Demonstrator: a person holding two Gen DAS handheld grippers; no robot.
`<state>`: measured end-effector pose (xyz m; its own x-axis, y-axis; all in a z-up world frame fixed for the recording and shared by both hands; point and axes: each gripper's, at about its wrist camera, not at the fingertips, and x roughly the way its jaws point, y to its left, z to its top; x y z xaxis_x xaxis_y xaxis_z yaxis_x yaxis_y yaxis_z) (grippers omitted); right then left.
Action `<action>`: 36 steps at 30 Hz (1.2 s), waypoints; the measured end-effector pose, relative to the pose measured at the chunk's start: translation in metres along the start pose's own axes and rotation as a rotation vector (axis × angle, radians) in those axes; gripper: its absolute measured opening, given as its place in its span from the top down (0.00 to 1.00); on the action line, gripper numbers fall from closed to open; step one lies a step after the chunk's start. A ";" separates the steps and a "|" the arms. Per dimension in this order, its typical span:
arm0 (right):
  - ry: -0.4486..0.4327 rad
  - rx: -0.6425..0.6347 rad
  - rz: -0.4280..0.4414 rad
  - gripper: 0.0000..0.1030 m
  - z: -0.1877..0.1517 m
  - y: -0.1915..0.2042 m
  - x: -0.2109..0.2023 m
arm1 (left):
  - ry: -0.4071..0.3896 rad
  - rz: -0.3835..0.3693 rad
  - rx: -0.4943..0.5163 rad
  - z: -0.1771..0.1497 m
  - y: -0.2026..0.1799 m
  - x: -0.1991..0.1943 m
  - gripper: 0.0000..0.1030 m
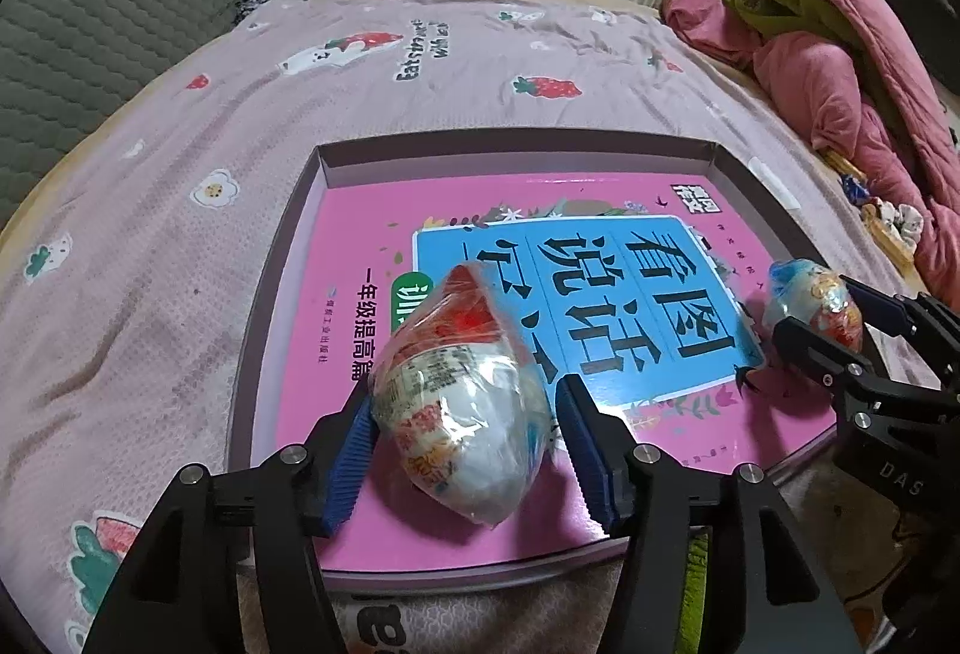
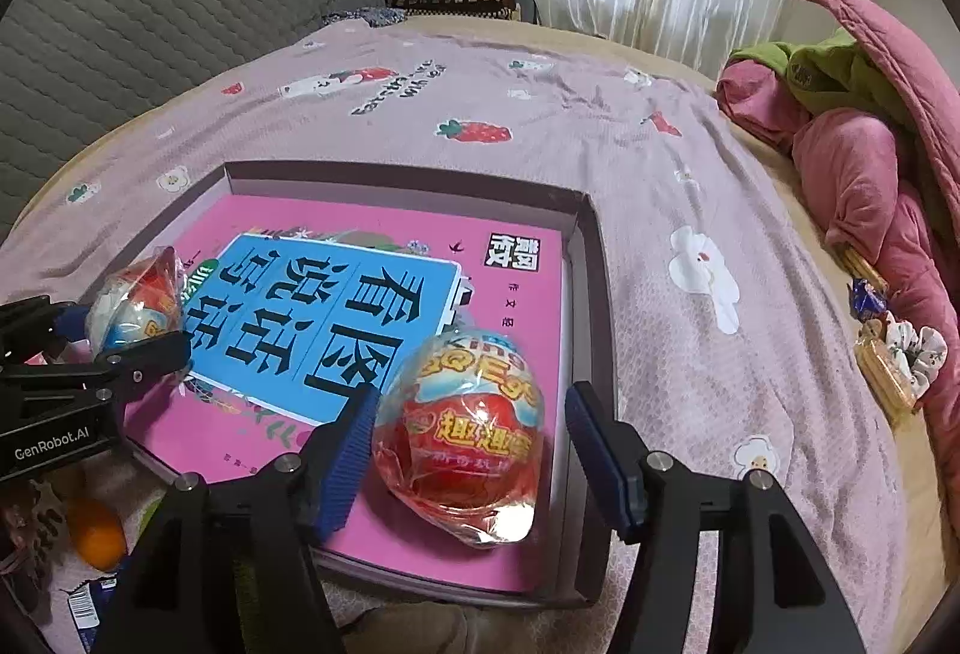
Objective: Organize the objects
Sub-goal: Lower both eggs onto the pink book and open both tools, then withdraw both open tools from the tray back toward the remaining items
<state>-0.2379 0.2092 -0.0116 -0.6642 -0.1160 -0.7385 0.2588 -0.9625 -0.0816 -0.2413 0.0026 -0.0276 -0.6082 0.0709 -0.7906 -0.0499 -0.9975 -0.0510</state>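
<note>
Left wrist view: the left gripper [image 1: 465,450] has its blue ribbed fingers [image 1: 345,465] spread, and a white and red egg-shaped toy in clear crinkled wrap [image 1: 462,390] lies between them; the left pad sits right at the wrap, while a gap shows at the right pad, so nothing is clamped. That egg rests on a pink book with a blue title panel [image 1: 636,306], which lies flat inside a shallow grey cardboard tray [image 1: 288,264] on the bed's lilac strawberry-print sheet [image 1: 360,84]. Right wrist view shows the right gripper [image 2: 474,450] likewise with fingers [image 2: 351,459] apart, around a red and blue wrapped egg toy [image 2: 465,432] that lies on the same book near the tray's right wall [image 2: 591,330]; a clear gap separates it from the right pad. Each gripper appears at the edge of the other's view. Further off, a crumpled pink quilt [image 2: 864,174] heaps at the bed's right side, and a grey quilted headboard [image 2: 150,24] stands at the left.
</note>
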 end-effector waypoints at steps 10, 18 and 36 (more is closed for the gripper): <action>-0.059 0.008 0.022 0.30 0.006 0.003 -0.021 | -0.038 -0.007 -0.001 0.000 -0.003 -0.022 0.33; -0.149 0.020 0.029 0.25 0.011 0.002 -0.049 | -0.080 -0.022 -0.011 0.002 -0.003 -0.046 0.28; -0.239 0.036 0.029 0.23 -0.001 0.005 -0.103 | -0.161 0.018 -0.007 -0.024 -0.003 -0.105 0.27</action>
<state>-0.1677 0.2167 0.0639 -0.8047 -0.1946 -0.5609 0.2580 -0.9655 -0.0353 -0.1579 -0.0016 0.0411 -0.7282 0.0534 -0.6833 -0.0333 -0.9985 -0.0425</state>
